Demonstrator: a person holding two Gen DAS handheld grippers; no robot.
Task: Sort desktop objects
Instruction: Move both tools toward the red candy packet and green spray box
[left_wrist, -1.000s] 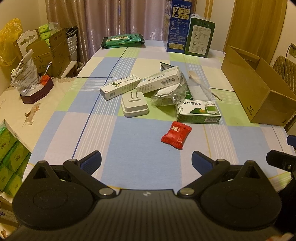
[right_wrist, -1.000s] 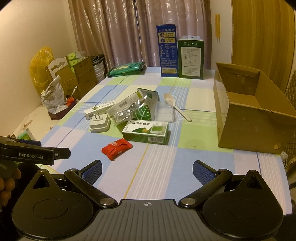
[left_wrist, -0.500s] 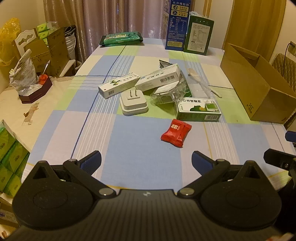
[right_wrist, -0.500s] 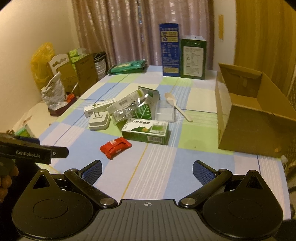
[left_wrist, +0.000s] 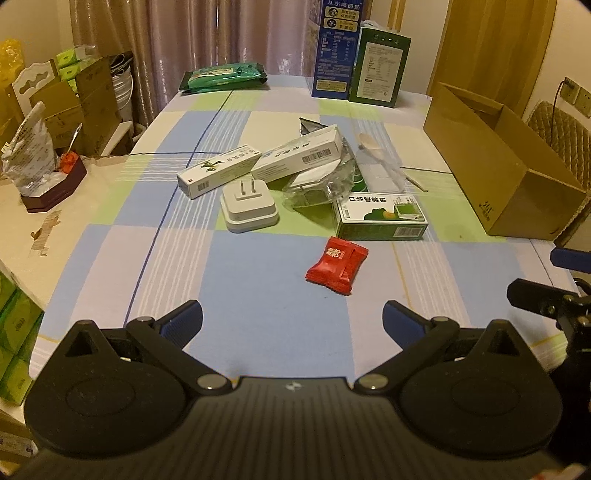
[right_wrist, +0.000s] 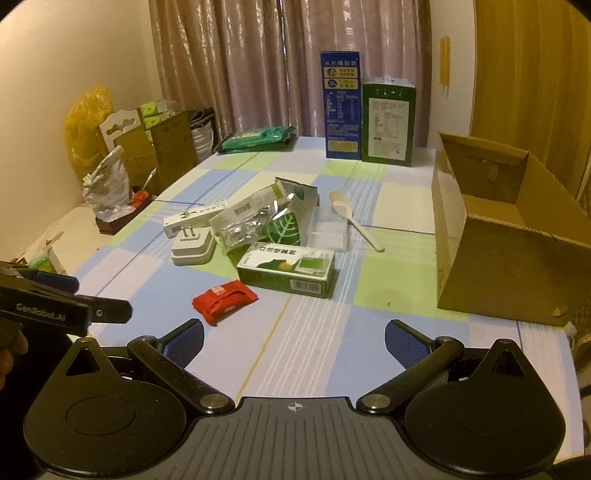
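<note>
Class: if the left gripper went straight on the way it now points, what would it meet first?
Probably the red snack packet, lying just right of centre ahead of the open left gripper; depth is uncertain.

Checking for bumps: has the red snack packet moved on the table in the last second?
No. The red snack packet keeps its spot just in front of the green medicine box; only the cameras shifted.

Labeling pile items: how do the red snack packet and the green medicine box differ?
The red snack packet is a soft, crinkled wrapper; the green medicine box is a rigid carton. The packet is smaller and lies apart, nearer the grippers; the box sits against the pile. Both lie flat on the table.
</note>
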